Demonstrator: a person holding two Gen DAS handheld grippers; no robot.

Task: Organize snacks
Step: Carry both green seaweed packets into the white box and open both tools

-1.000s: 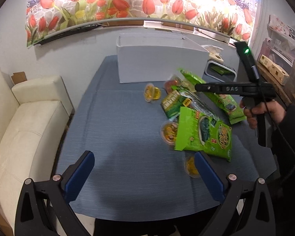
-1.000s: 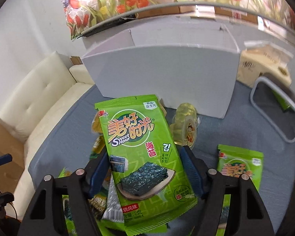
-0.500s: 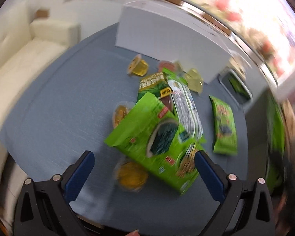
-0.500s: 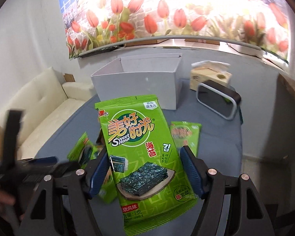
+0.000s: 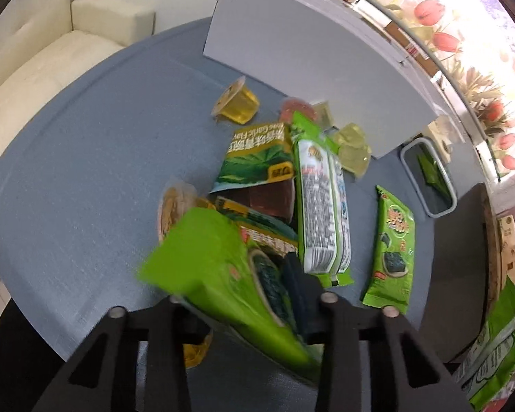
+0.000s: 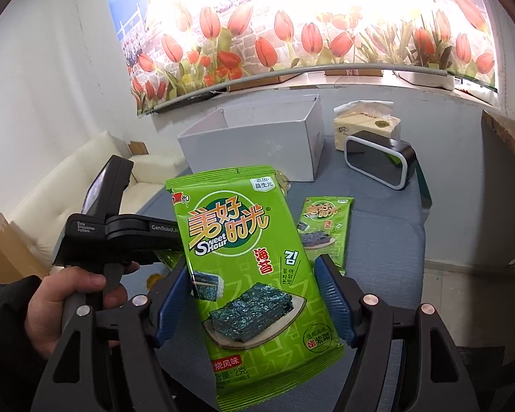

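- Right wrist view: the right gripper (image 6: 257, 304) is clamped across a glossy green seaweed snack packet with a red-and-yellow logo (image 6: 249, 271), held up off the blue-grey cloth-covered table (image 6: 388, 240).
- Left wrist view: the left gripper (image 5: 243, 295) has closed on a second, blurred bright-green seaweed packet (image 5: 223, 274) at the near edge of the snack pile; whether it is lifted free of the pile, I cannot tell.
- Snacks left on the table: a flat green seaweed packet (image 5: 393, 250) lying apart from the pile, a white-and-green wrapped packet (image 5: 322, 206), a dark green leaf-printed packet (image 5: 257, 158) and a clear yellow jelly cup (image 5: 237, 103).
- The open white cardboard box (image 6: 257, 144) at the far side looks the likely destination.
- To do this well: lift the left packet straight up so it drags no neighbours, keep both grips firm on the slippery film, carry each packet over the box rim before letting go, and keep the two tools apart.
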